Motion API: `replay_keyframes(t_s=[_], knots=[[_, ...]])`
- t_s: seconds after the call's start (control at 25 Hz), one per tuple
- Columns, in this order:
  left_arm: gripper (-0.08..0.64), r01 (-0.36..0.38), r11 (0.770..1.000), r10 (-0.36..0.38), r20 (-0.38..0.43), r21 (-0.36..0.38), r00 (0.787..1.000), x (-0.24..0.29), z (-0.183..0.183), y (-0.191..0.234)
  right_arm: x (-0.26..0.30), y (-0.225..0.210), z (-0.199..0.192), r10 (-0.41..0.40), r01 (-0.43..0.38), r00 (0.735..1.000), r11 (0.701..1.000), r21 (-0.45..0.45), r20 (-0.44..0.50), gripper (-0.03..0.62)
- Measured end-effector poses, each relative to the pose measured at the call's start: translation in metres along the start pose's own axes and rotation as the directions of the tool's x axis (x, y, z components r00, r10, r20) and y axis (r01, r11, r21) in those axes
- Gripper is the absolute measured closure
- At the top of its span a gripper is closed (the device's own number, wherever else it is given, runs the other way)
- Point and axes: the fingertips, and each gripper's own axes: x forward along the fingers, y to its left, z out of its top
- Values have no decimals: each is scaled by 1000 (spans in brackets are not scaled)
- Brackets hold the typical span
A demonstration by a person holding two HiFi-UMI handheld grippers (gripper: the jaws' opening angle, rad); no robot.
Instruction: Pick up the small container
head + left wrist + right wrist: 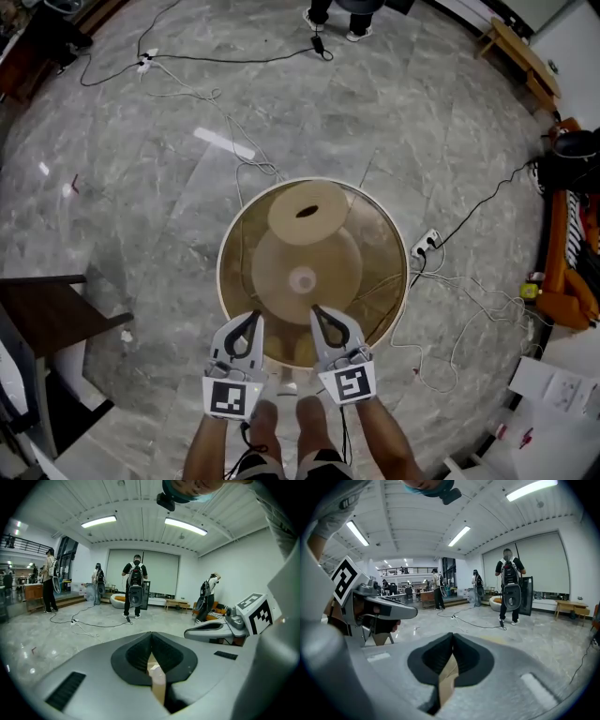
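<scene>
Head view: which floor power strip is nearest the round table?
The power strip right of the round table, just off its rim; the other strip lies far off, upper left.

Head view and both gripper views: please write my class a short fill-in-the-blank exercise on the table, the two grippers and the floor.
1. Seen from above, the top of the table is ___ in shape.
2. The left gripper and the right gripper are side by side at the table's near edge, and the jaws of both are ___.
3. A black cable trails across the grey marble ___.

Missing words: round; shut; floor.
</scene>
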Motion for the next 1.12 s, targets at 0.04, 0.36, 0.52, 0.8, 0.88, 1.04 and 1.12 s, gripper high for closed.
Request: replay_keyframes(t_s=[0.04, 0.36, 0.52, 0.8, 0.88, 1.04, 1.12], knots=[[543, -5, 1000, 4, -4, -6, 1000, 4, -8, 2, 4, -1, -9, 6, -6, 1000, 1000, 2, -9, 592], [543, -21, 999, 20, -31, -32, 999, 41, -63, 21, 43, -12, -74, 33, -33, 997, 999, 7, -65, 592], [543, -28, 999, 27, -35, -38, 999, 52, -85, 28, 58, -16, -99, 46, -46, 996, 999, -2, -71, 592], [543, -37, 997, 33, -58, -67, 998, 64, -117, 35, 78, -18, -126, 75, -75, 994, 997, 5, -80, 584], [543, -34, 997, 29, -66, -69, 997, 66, -123, 36, 83, -16, -134, 87, -86, 992, 996, 18, -94, 512], [543, -35, 996, 27, -90, -81, 996, 66, -137, 36, 95, -15, -149, 86, -85, 990, 996, 12, -113, 411], [543, -38, 996, 30, -101, -86, 994, 66, -144, 37, 101, -16, -158, 86, -84, 989, 996, 20, -117, 389]])
